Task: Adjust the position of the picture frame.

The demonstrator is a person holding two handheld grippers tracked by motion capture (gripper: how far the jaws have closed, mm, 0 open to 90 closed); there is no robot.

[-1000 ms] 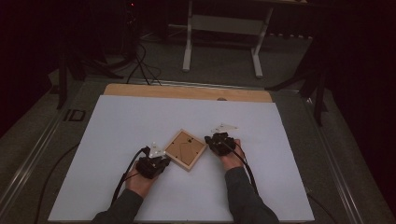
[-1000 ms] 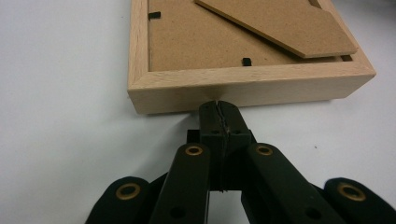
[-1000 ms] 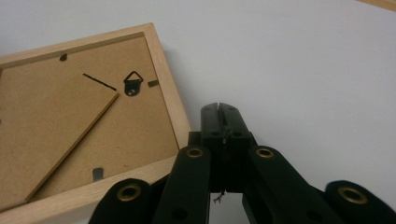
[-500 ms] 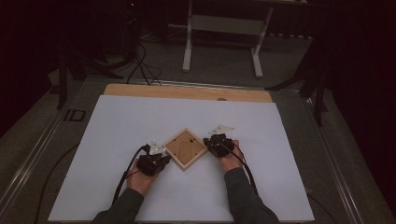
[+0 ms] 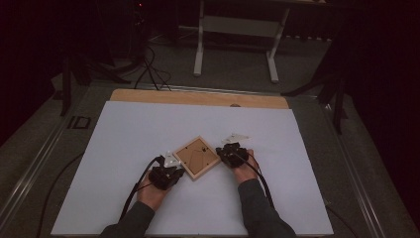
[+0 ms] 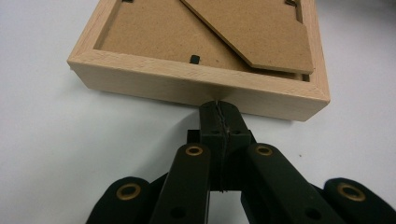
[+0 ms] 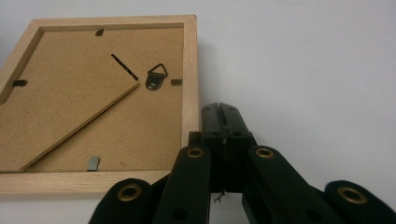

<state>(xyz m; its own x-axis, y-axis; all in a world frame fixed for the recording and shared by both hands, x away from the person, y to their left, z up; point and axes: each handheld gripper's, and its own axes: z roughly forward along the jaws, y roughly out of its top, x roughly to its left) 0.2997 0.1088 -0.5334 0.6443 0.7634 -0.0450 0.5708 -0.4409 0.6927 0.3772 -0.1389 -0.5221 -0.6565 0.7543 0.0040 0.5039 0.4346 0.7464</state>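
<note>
A square wooden picture frame (image 5: 196, 157) lies face down on the white table top, turned like a diamond, its brown backing board with a fold-out stand facing up. My left gripper (image 5: 174, 171) is shut with nothing between its jaws, and its tip (image 6: 219, 109) touches the frame's (image 6: 196, 86) outer side wall. My right gripper (image 5: 224, 153) is also shut and empty, its tip (image 7: 219, 114) resting against the frame's (image 7: 189, 74) right rail, beside a metal hanging ring (image 7: 155, 77).
The white sheet (image 5: 129, 134) covers a wooden table whose bare edge (image 5: 198, 97) shows at the back. A white table stand (image 5: 235, 29) and black cables (image 5: 148, 64) sit on the dark floor beyond. Cables trail from both grippers toward the near edge.
</note>
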